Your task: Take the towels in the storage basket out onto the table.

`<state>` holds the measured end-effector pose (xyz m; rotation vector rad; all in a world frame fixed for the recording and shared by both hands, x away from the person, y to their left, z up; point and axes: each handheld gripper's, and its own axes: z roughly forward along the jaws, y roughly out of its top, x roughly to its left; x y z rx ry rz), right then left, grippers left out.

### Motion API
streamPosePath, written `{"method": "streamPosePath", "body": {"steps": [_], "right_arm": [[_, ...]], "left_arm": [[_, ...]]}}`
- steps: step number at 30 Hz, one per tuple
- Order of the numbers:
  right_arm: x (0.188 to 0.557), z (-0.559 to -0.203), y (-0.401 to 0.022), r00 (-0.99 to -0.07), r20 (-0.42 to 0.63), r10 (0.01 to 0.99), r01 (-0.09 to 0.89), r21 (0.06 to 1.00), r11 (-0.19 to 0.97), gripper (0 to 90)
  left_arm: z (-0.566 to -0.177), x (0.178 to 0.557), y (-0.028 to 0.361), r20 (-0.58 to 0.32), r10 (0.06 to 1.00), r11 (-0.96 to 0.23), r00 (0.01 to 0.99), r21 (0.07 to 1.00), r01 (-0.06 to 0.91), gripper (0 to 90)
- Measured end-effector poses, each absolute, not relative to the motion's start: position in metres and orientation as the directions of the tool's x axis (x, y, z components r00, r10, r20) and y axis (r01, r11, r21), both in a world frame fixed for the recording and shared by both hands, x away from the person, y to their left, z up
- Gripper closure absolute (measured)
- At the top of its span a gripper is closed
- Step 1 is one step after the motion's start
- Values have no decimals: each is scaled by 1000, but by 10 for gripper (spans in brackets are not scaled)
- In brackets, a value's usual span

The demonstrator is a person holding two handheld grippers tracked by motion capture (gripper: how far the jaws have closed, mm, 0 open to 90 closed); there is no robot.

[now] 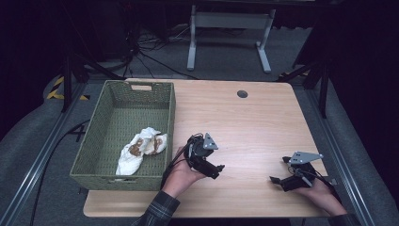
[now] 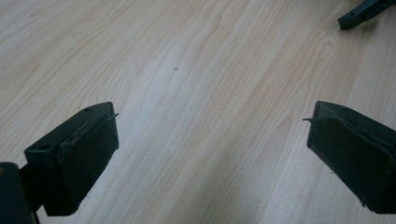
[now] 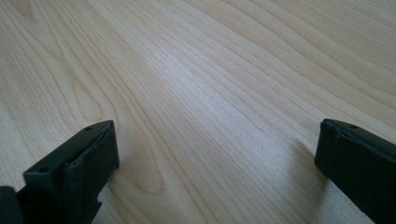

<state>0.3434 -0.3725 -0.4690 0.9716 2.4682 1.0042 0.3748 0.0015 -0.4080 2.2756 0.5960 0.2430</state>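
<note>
Now both grippers sit low over the bare wood of the desk (image 1: 244,122), and neither holds anything. The left gripper (image 1: 217,170) is near the desk's front edge, just right of the basket (image 1: 94,155), held in the person's left hand (image 1: 181,175), whose plaid sleeve (image 1: 157,212) comes in from the bottom of the high view. In the left gripper view its jaws stand wide apart with only wood grain between them, so the left gripper (image 2: 210,140) is released. A dark jaw tip of the other gripper shows at the top right corner of that view.

The right gripper (image 1: 277,181) lies near the desk's front right corner, well apart from the left one, with the right hand (image 1: 322,193) behind it and its grey plate (image 1: 305,157) on top. In the right gripper view its jaws are likewise spread wide over empty wood: the right gripper (image 3: 217,149) is released too.

The basket, green and woven, stands on the left part of the desk, its long side running from front to back. Inside it, toward the front right, lies a crumpled white cloth (image 1: 136,155) with brown stains. The cloth is apart from both grippers; the left gripper is the nearer, separated from it by the basket's right wall.
</note>
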Motion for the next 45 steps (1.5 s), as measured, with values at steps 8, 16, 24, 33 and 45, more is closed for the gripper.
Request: {"method": "streamPosePath", "body": {"steps": [8, 16, 24, 33, 45], "right_arm": [[344, -469, -372, -725, -25, 689, 476, 704, 527, 0], [344, -469, -372, -725, -25, 689, 476, 704, 527, 0], [344, -469, -372, -725, -25, 689, 476, 704, 527, 0], [344, -469, -372, -724, -25, 689, 476, 704, 526, 0], [344, -469, -372, -724, -25, 689, 476, 704, 526, 0]], "left_arm": [[-399, 379, 3, -8, 483, -592, 876, 734, 333, 25], [-390, 383, 5, -13, 484, -585, 875, 739, 334, 27], [-382, 390, 8, -29, 480, -585, 877, 734, 345, 27], [-371, 396, 15, -36, 494, -572, 869, 739, 355, 28], [-354, 406, 32, -28, 513, -554, 858, 752, 356, 29]]}}
